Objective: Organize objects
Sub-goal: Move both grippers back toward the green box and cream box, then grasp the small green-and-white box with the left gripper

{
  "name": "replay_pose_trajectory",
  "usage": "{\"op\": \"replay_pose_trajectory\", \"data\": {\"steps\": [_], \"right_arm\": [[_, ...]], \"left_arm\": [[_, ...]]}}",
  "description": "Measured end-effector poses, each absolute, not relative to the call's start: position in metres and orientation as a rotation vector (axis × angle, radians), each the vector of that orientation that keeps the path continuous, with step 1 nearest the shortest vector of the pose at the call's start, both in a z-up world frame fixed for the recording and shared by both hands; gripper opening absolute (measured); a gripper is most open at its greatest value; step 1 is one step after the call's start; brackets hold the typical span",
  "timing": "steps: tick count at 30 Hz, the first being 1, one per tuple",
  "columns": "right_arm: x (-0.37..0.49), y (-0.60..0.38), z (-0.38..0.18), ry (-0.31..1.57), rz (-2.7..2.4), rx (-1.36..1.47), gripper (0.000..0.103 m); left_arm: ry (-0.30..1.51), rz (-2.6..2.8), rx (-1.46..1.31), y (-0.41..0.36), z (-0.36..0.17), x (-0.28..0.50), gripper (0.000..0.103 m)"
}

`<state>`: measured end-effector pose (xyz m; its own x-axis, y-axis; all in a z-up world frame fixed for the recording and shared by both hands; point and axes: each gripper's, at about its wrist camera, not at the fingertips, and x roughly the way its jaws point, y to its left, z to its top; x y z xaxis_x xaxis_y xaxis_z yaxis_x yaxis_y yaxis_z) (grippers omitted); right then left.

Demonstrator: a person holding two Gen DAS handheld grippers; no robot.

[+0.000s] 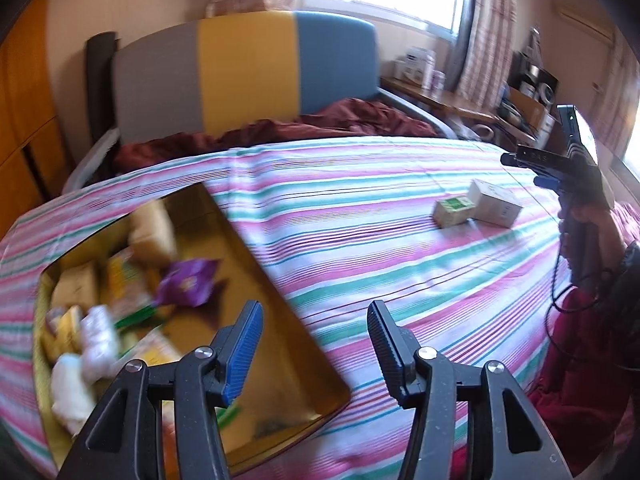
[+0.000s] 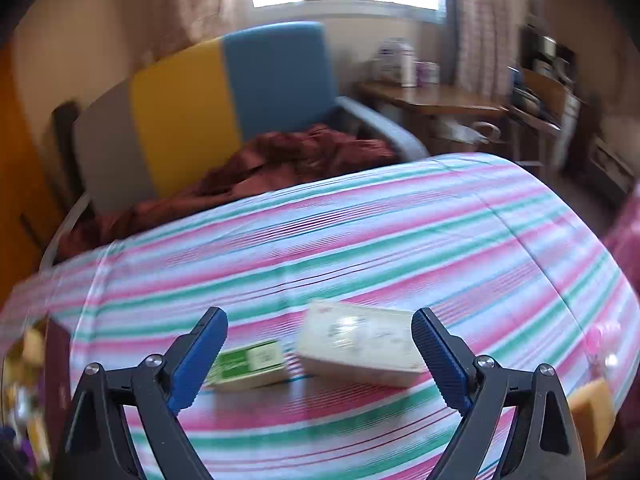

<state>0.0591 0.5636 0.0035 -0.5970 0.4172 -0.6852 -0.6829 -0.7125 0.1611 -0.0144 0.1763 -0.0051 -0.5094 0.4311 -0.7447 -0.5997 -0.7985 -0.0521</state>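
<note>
An open cardboard box (image 1: 280, 320) lies on the striped bed sheet (image 1: 360, 240), holding a purple packet (image 1: 186, 282), yellow packs and white bundles. My left gripper (image 1: 314, 308) hovers over the box's right wall, open and empty. Further right on the sheet, a small green-labelled box (image 1: 452, 210) touches a larger pale box (image 1: 494, 202). In the right wrist view my right gripper (image 2: 320, 314) stands wide open just above and short of the green-labelled box (image 2: 248, 364) and the pale box (image 2: 360, 348), touching neither. A person's hand (image 1: 580, 216) holds that gripper.
Behind the bed stands a chair (image 1: 248, 80) with a grey, yellow and blue back and a maroon cloth (image 1: 280, 128) heaped on its seat. A cluttered wooden desk (image 1: 460, 104) is at the back right. A yellow block (image 2: 592, 404) lies at the sheet's right edge.
</note>
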Motion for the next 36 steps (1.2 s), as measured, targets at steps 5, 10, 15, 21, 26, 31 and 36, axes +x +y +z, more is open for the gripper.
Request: {"op": "replay_pose_trajectory", "data": {"steps": [5,10,15,21,26,31,36], "right_arm": [[0.087,0.604,0.001,0.818,2.156,-0.717,0.094],[0.090,0.613,-0.005,0.964,2.130,-0.718,0.096],[0.086,0.608,-0.005,0.972,2.157,-0.744,0.097],[0.089,0.609,-0.013,1.047,2.149,-0.771,0.098],[0.087,0.611,-0.015,1.055,2.142,-0.774,0.098],[0.090,0.615,-0.017,1.077,2.128,-0.766,0.098],[0.089,0.616,-0.020,1.060,2.114,-0.785,0.098]], "left_arm": [[0.345,2.200,-1.047,0.236,-0.013,-0.020,0.067],[0.423,2.074,-1.049,0.304,-0.027,-0.028,0.072],[0.434,1.998,-1.075,0.356,-0.038,-0.042,0.079],[0.570,1.914,-1.007,0.413,-0.052,-0.054,0.082],[0.614,1.863,-0.980,0.446,-0.061,-0.068,0.082],[0.614,1.819,-1.006,0.467,-0.078,-0.081,0.082],[0.545,1.820,-1.064,0.457,-0.092,-0.089,0.030]]}}
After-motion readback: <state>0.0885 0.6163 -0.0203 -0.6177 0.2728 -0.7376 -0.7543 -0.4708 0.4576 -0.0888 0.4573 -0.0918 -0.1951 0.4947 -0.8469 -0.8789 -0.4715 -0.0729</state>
